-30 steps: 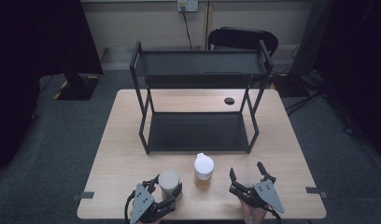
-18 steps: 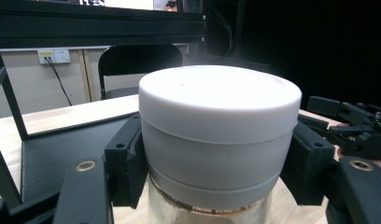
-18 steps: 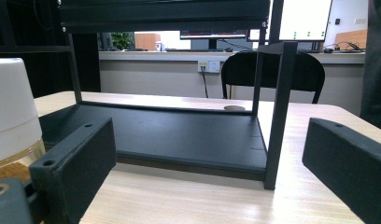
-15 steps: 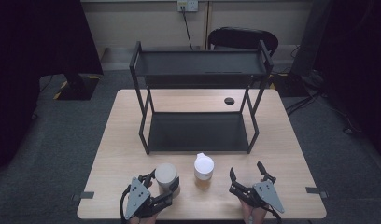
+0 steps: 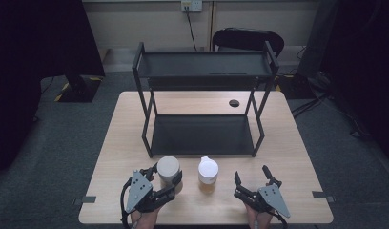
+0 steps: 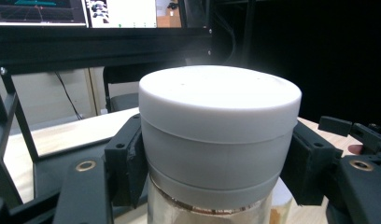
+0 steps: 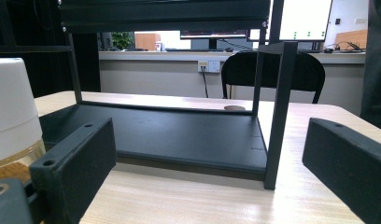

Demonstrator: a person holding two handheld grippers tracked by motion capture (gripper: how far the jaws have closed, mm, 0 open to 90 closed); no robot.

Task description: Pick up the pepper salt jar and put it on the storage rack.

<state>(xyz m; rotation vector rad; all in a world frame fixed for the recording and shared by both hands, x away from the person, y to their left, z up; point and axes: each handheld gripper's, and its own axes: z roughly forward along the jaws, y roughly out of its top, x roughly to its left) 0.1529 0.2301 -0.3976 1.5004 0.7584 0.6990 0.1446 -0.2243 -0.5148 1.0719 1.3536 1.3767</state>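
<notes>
- Left gripper [image 5: 160, 183] has its jaws pinching the grey-lidded jar [image 5: 168, 169] just under the lid, one pad on each side – clear in the left gripper view, where the jar [image 6: 220, 140] sits squarely between them.
- Change vs a second ago: jar and left gripper sit a bit further up and forward in the high view, closer to the black shelf rack [image 5: 205, 134]. I read that as a lift underway – grasp done, transport starting.
- Jar location: front-left of the table [image 5: 297, 143], just in front of the rack's lower shelf, just beside the white-capped bottle [image 5: 208, 173]. Can't tell if the base has cleared the table.
- Jar axis: vertical, lid up, no visible tilt.
- Right gripper [image 5: 255, 183] rests at the front-right edge, jaws spread, nothing between them.
</notes>
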